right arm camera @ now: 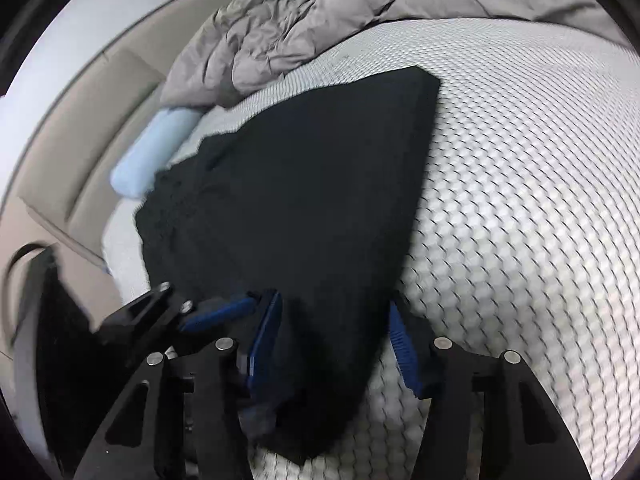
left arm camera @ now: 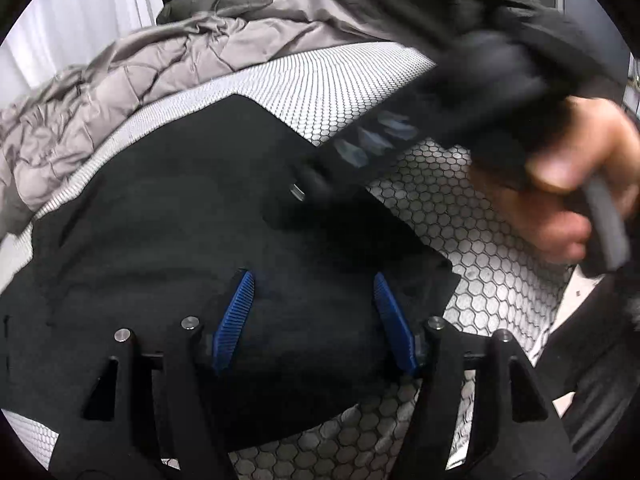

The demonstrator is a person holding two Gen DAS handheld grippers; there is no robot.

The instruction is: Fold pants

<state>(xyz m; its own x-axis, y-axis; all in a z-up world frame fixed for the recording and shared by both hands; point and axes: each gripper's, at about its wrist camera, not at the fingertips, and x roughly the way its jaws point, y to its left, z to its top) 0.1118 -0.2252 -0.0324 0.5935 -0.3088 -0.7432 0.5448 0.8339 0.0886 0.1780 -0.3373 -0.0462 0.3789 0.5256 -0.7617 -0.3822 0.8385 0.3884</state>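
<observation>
Black pants (left arm camera: 168, 216) lie folded flat on the white mattress (left arm camera: 480, 216), which has a honeycomb pattern. My left gripper (left arm camera: 313, 276) hovers open over their near part, its blue pads (left arm camera: 240, 312) apart with nothing pinched. A blurred hand (left arm camera: 560, 200) holds the right gripper at the pants' right edge. In the right wrist view the right gripper (right arm camera: 334, 300) straddles the near corner of the pants (right arm camera: 304, 184). Fabric fills the gap between its blue pads (right arm camera: 402, 344), and the jaws still stand apart. The left gripper's fingers (right arm camera: 216, 312) show at the lower left.
A crumpled grey quilt (left arm camera: 132, 76) is bunched along the far side of the mattress (right arm camera: 520, 200). A light blue roll (right arm camera: 148, 160) lies at the mattress edge beside a beige padded frame (right arm camera: 80, 128). White curtains (left arm camera: 80, 8) hang behind.
</observation>
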